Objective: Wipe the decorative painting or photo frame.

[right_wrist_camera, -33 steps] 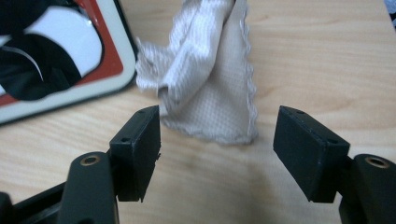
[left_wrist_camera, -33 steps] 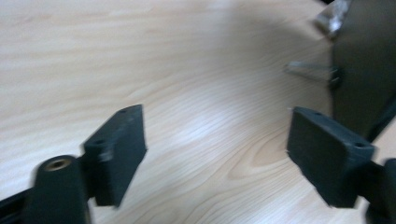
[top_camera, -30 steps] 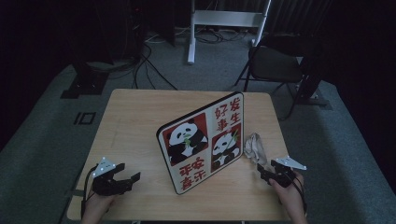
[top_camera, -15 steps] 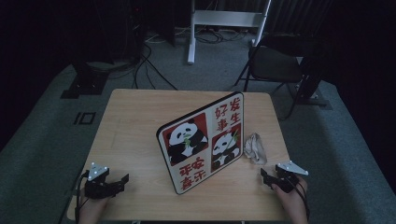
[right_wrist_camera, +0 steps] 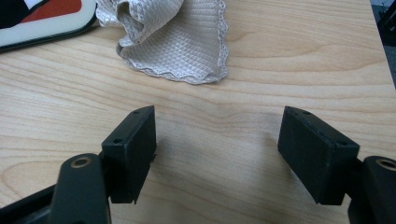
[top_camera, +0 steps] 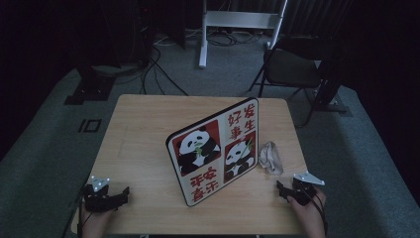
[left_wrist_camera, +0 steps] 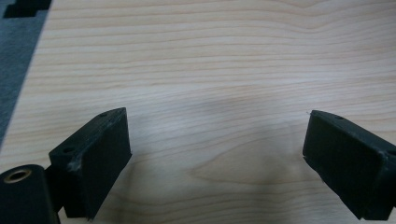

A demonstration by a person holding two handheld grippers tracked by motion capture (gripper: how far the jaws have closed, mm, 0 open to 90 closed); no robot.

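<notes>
A crumpled beige cloth (right_wrist_camera: 180, 39) lies on the wooden counter (top_camera: 143, 144), right of a panda sign board (top_camera: 215, 148). The right hand-held gripper (right_wrist_camera: 217, 140) sits just near of it — jaws apart, empty. The left hand-held gripper (left_wrist_camera: 217, 149), at the near-left corner, has just been opening — nothing between its jaws.

The desk (right_wrist_camera: 299, 56) is pale wood with a fine flowing grain, smooth and satin-matt. The cloth (right_wrist_camera: 182, 42) on it is a cream woven fabric with a small diamond texture and a stitched, wavy hem. The panda board (top_camera: 214, 151) looks like smooth, slightly glossy printed plastic. The right tongs (right_wrist_camera: 217, 154) and left tongs (left_wrist_camera: 217, 163) have matt black plastic jaws with scuffed edges.
</notes>
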